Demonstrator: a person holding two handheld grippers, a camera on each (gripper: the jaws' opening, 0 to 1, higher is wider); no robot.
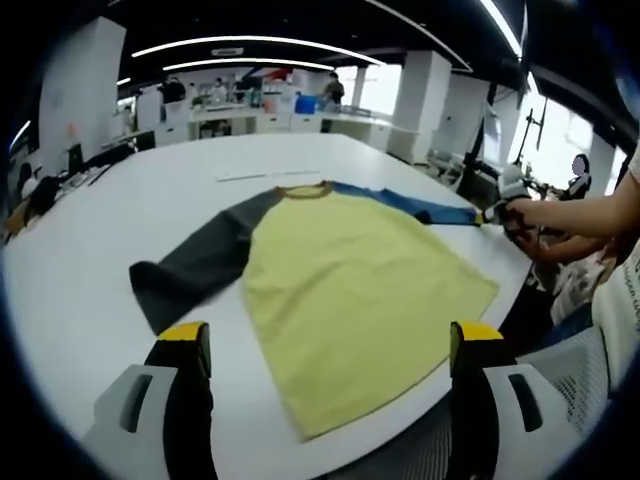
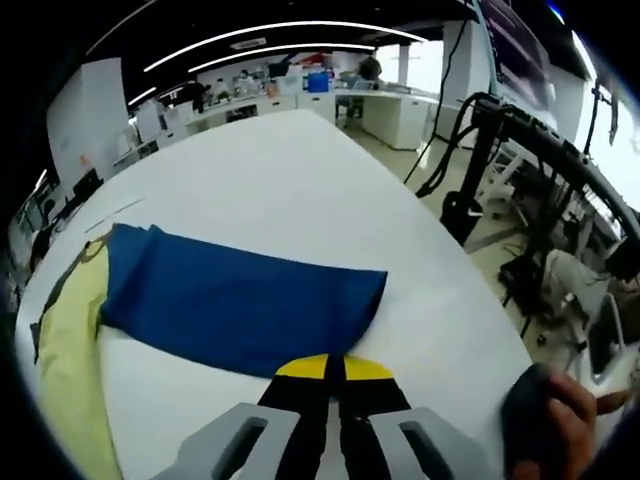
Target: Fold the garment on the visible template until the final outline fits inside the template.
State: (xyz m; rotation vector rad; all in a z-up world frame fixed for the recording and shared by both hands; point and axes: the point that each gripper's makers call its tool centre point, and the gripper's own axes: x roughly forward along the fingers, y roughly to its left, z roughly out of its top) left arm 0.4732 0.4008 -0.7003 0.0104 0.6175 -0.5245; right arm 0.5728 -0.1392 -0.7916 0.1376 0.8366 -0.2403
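My right gripper point(image 2: 334, 368) is clenched on the blue sleeve's point(image 2: 235, 300) near hem, sleeve running long leftward toward the yellow shirt point(image 1: 350, 290) flat on the table point(image 1: 120, 210); left gripper point(image 1: 330, 345) hovers released.

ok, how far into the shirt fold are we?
Barely started. The shirt lies spread flat on the white table, grey sleeve unfolded. The right hand-held gripper is shut at the blue sleeve edge. The left hand-held gripper hovers open. All folds remain.
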